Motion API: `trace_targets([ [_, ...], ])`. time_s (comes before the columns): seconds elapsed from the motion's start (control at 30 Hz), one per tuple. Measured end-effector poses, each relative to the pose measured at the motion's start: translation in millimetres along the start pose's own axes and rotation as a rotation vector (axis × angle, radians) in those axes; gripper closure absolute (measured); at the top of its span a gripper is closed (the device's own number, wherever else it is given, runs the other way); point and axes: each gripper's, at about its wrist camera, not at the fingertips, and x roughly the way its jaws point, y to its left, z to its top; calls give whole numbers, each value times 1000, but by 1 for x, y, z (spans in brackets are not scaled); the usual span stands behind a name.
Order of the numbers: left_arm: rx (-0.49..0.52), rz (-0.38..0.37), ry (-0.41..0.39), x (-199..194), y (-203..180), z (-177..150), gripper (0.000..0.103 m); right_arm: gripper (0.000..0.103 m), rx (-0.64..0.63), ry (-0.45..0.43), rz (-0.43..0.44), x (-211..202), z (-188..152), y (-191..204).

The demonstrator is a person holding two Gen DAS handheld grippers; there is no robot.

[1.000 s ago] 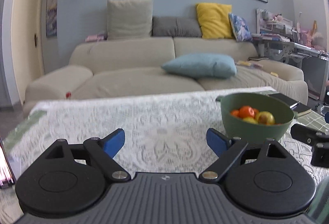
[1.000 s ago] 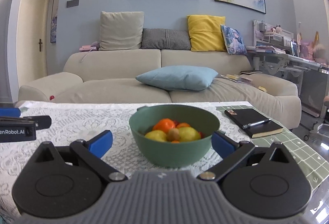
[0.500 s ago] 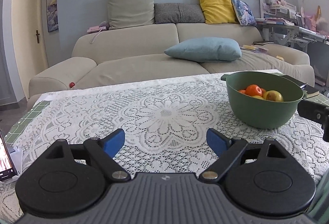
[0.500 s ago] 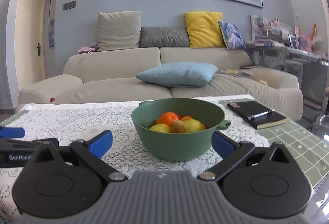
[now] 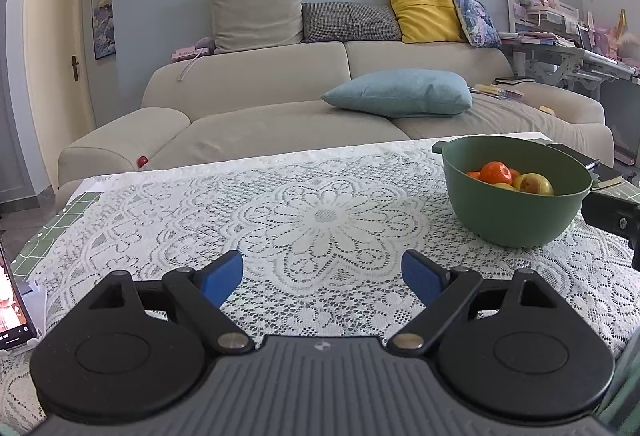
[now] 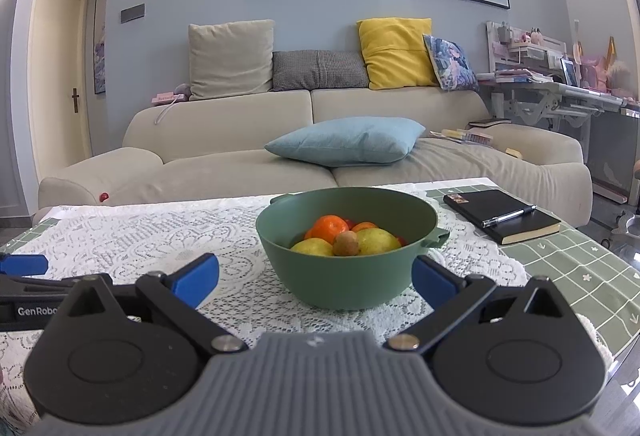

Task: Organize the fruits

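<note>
Both views dip since earlier frames. Bowl (image 6: 344, 260) dead ahead of right gripper (image 6: 316, 276), nearer; left gripper (image 5: 322, 276) offset. Both spread wide, empty.

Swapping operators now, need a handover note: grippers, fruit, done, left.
Left gripper: open, empty, above the lace cloth, left of the bowl.
Right gripper: open, empty, facing the green bowl.
Fruit: an orange, two yellow fruits and a small brown one, all in the bowl.
Done: nothing taken out.
Left: probably pick the fruit out and sort it.
</note>
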Motion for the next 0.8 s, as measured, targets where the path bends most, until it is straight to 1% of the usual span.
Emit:
trace_targets([
  [0.8,-9,8,4,-4,2,0,0,4,-24,3,13,1,-1,2],
])
